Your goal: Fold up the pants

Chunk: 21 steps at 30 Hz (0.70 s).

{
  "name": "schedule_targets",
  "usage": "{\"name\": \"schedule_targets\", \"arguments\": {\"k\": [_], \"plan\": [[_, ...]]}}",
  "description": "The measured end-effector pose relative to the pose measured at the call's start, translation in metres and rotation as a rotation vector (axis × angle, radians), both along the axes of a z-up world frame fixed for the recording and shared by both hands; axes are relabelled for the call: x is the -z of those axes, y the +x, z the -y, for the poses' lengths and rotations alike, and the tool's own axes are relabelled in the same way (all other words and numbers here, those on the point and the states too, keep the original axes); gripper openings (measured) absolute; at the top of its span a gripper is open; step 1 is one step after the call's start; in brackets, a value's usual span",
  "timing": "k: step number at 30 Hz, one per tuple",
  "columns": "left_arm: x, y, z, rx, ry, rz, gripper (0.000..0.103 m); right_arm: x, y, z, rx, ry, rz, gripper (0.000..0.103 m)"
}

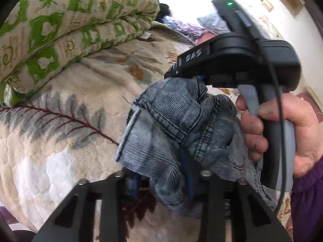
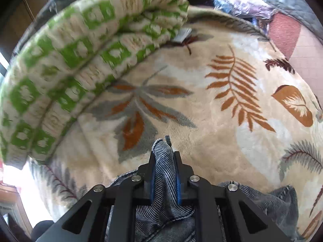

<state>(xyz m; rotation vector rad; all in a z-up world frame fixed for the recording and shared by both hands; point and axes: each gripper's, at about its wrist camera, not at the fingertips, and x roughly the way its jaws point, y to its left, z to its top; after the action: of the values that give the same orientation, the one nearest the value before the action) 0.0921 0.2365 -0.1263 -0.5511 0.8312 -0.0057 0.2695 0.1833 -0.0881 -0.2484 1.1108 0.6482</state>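
The pants [image 1: 171,125] are grey-blue washed denim, bunched and lifted off the blanket between my two grippers. In the left wrist view my left gripper [image 1: 161,183] sits at the bottom of the frame, and its blue pads press on a hanging fold of the denim. My right gripper [image 1: 179,76], held by a hand [image 1: 302,121], pinches the top of the bunch from the right. In the right wrist view the right gripper [image 2: 165,173] is shut on a ridge of the pants [image 2: 163,161], which sticks out past the fingertips. More denim lies under it at lower right.
A cream fleece blanket with leaf prints [image 2: 222,121] covers the bed. A thick folded green-and-cream quilt [image 1: 70,30] lies along its left side, shown also as the quilt [image 2: 80,60]. Loose clothes [image 1: 181,24] pile up at the far edge. A purple sleeve [image 1: 306,201] is at lower right.
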Motion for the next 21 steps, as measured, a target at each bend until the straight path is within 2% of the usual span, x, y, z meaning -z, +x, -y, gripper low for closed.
{"name": "schedule_targets", "arguments": {"k": [6, 9, 14, 19, 21], "plan": [[-0.012, -0.004, 0.009, 0.040, 0.022, 0.063, 0.023, -0.044, -0.017, 0.033, 0.043, 0.106, 0.070, 0.015], [-0.024, -0.007, 0.019, 0.067, 0.083, 0.117, 0.023, -0.069, -0.027, 0.061, 0.081, 0.187, 0.103, 0.015], [-0.044, -0.015, 0.049, 0.118, 0.219, 0.202, 0.022, -0.082, -0.032, 0.102, 0.142, 0.293, 0.135, 0.015], [-0.066, -0.024, 0.083, 0.191, 0.271, 0.251, 0.022, -0.087, -0.040, 0.158, 0.224, 0.368, 0.162, 0.015], [-0.074, -0.027, 0.104, 0.222, 0.331, 0.268, 0.022, -0.088, -0.045, 0.181, 0.259, 0.401, 0.167, 0.015]]}}
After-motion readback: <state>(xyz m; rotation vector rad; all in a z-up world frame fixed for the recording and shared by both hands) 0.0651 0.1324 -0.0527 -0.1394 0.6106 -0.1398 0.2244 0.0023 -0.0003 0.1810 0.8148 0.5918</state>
